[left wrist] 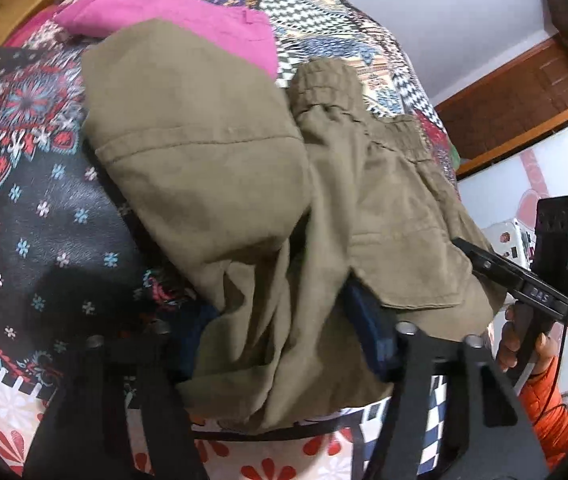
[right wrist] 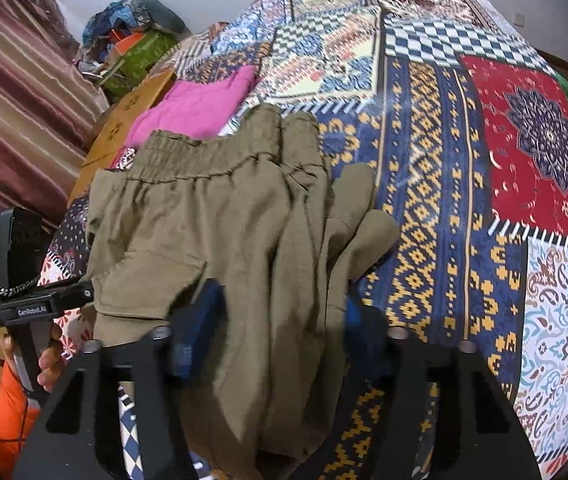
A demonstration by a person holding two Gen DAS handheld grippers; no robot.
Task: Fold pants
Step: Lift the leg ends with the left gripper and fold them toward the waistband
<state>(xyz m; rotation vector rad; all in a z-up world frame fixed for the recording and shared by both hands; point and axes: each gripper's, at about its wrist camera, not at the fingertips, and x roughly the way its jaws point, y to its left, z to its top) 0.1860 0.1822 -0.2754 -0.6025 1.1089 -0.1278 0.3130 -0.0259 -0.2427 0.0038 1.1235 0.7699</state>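
The olive-green pants (left wrist: 212, 152) lie bunched on the bed's patchwork bedspread (right wrist: 443, 160), near its front edge, partly over a pink cloth (left wrist: 188, 12). The left tongs (left wrist: 284, 344) are wide apart with pants cloth draped between them, and I cannot tell if they pinch it. The right tongs (right wrist: 280, 340) look the same.

I think the loose cloth could slip out, because nothing squeezes it. The pants could also slide off the front edge.

The right side of the bed has lots of room. The pink cloth crowds the far left.
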